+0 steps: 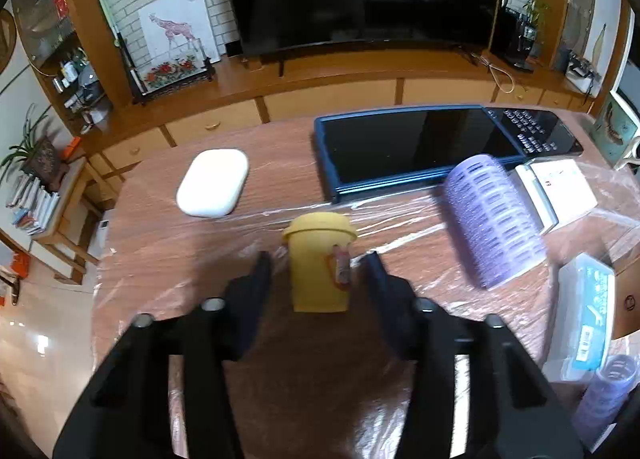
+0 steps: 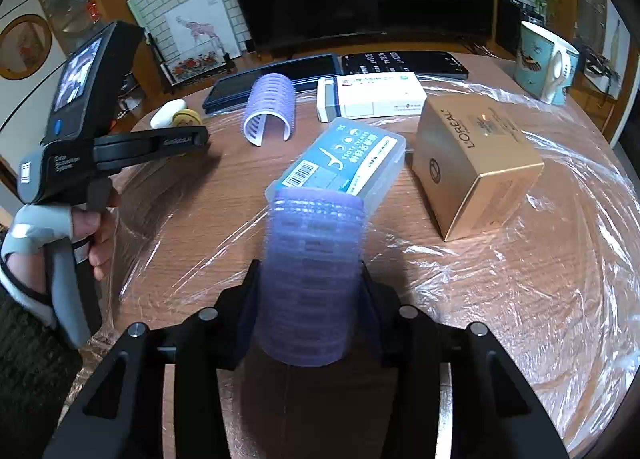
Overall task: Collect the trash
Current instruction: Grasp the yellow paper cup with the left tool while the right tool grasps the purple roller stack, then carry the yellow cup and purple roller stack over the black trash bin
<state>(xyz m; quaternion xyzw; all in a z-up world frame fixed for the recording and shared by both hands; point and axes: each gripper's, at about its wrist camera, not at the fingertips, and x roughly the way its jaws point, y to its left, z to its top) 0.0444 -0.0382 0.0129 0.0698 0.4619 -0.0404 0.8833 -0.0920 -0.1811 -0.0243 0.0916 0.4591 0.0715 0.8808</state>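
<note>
Here, the right gripper (image 2: 308, 279) clamps a purple hair roller (image 2: 310, 279) above the table (image 2: 480, 299): light, springy, best pinched mid-barrel. The left gripper (image 1: 318, 265) brackets a small yellow cup (image 1: 319, 265), contact unclear.

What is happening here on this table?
A person holds a gripper in each hand over a wooden table covered with plastic film. The right gripper is shut on a purple hair roller. The left gripper has a small yellow cup between its fingers, with gaps on both sides.
</note>
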